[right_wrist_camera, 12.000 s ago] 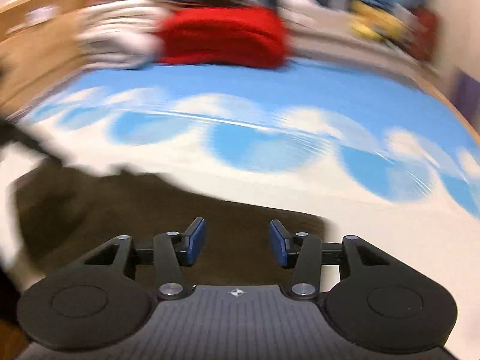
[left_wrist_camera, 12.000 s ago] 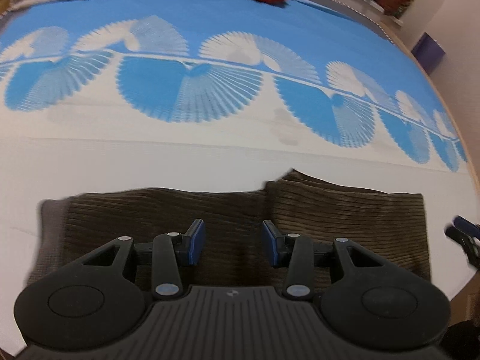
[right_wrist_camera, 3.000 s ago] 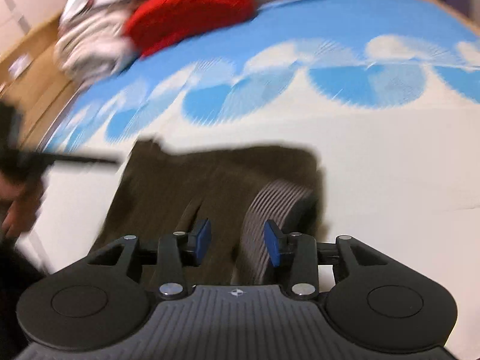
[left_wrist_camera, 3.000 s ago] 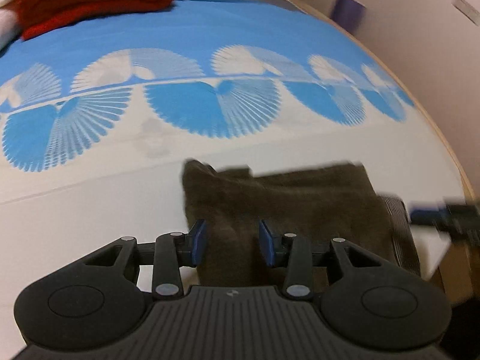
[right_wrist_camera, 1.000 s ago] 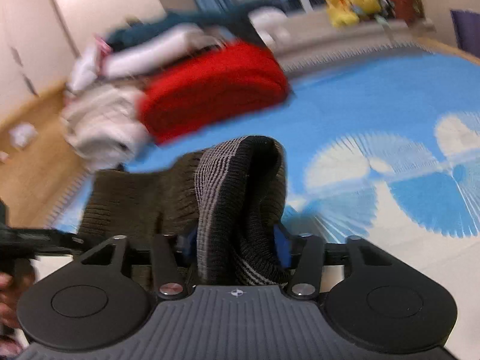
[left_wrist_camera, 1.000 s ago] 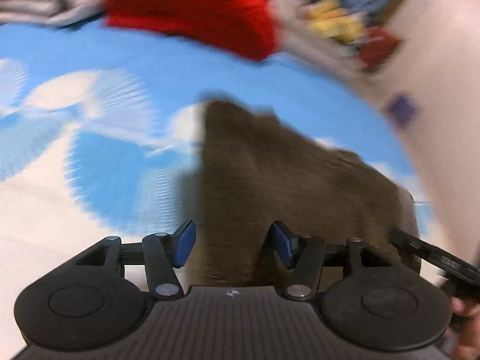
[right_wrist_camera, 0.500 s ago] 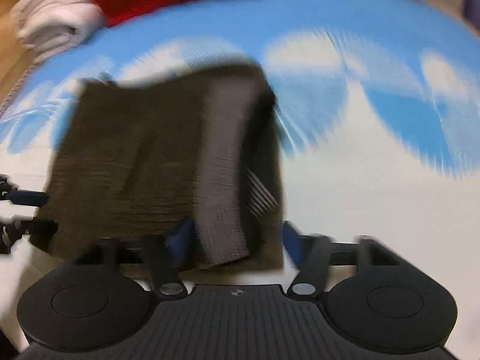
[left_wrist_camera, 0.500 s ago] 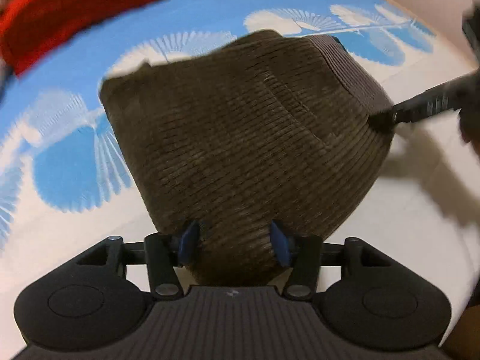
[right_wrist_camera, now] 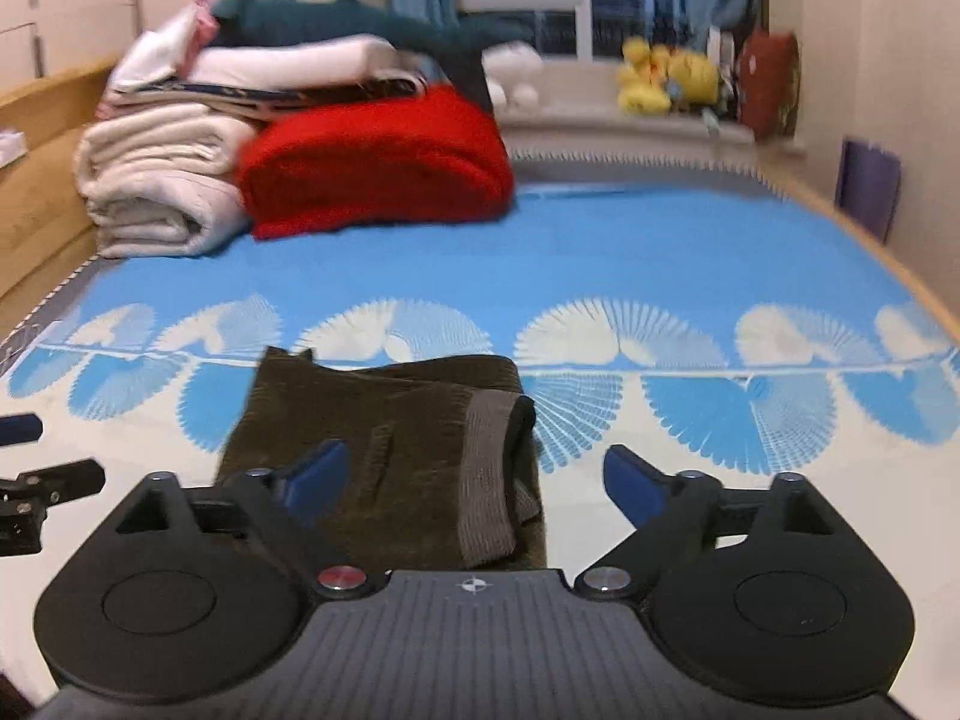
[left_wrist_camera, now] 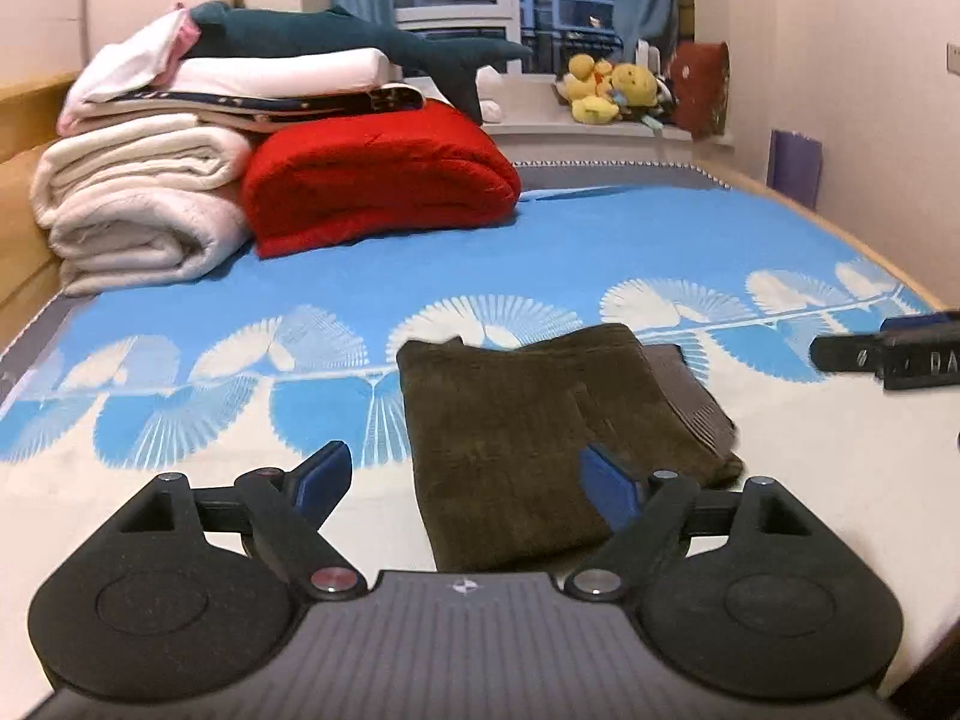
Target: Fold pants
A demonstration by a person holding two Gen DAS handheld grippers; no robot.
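Half a second ago both tools pinched the pants in the air; now the pants lie on the bed as a compact folded bundle, and both tools have drawn back from them. The left tool has just been opening and its jaws stand spread with nothing pressed between them; the pants only show behind the gap. The right tool is the same, jaws wide, free of the cloth. I judge they opened to drop the bundle, so that it rests by its own weight and keeps its shape. The grey waistband lies along the right side of the pants, on top. Well behind the pants, the red blanket and the white blankets are stacked, leaving the pants free room. The folding looks finished.
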